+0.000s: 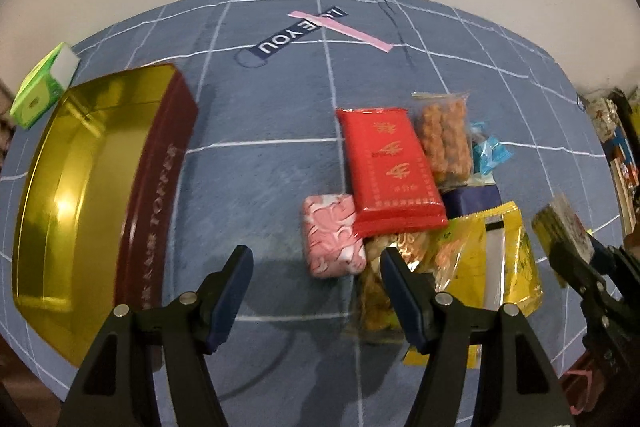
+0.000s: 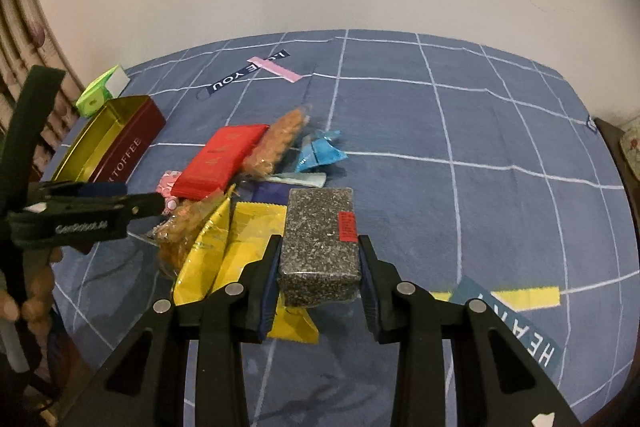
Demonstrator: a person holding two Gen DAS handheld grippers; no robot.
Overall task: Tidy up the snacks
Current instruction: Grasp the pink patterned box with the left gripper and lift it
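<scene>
One speckled grey block (image 2: 320,247) is pinched across its long sides by the right gripper (image 2: 320,267), lifted just above the yellow packets (image 2: 240,239) in the snack pile. Judged stiff, light, wrapper slippery; a mid-side hold is best. Left gripper (image 1: 316,267) is spread wide, empty, between the tin (image 1: 100,187) and the pile.

Home: cloth-covered table (image 2: 480,147), curtain (image 2: 24,39)
</scene>
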